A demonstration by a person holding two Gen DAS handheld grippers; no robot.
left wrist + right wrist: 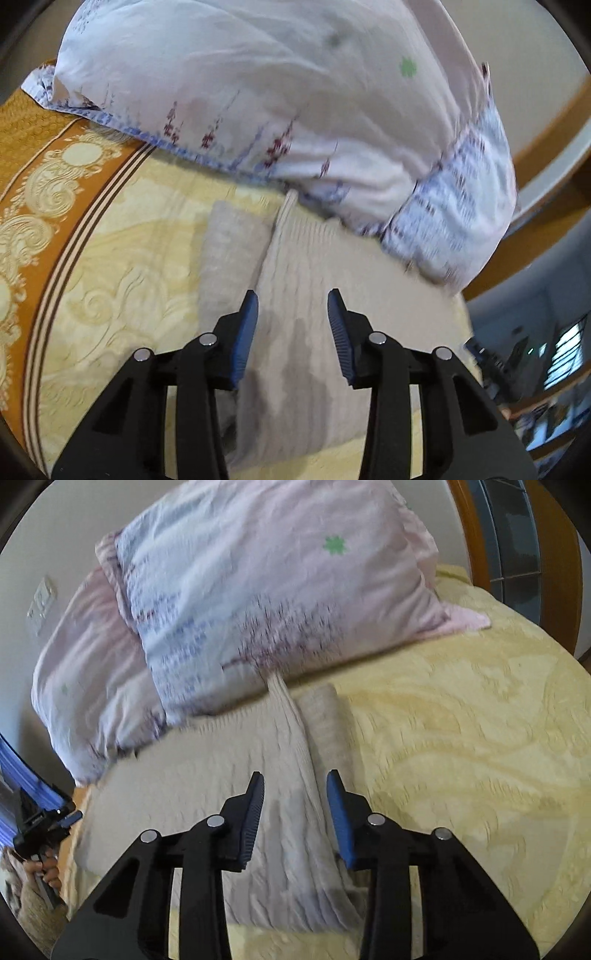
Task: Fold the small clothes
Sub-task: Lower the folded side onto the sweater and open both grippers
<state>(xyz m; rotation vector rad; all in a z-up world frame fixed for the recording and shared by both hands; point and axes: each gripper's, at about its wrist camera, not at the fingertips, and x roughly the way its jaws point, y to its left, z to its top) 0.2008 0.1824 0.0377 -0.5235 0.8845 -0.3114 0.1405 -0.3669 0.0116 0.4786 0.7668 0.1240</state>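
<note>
On bedspread (461, 738), beige garment (229, 760).

pillow (258, 92) print blurred, sweater (207, 775) partly hidden

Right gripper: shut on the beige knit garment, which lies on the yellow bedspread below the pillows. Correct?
Not quite. The right gripper is open, fingers apart above the beige knit garment, as the right wrist view shows. The garment does lie on the yellow bedspread below the pillows.
</note>
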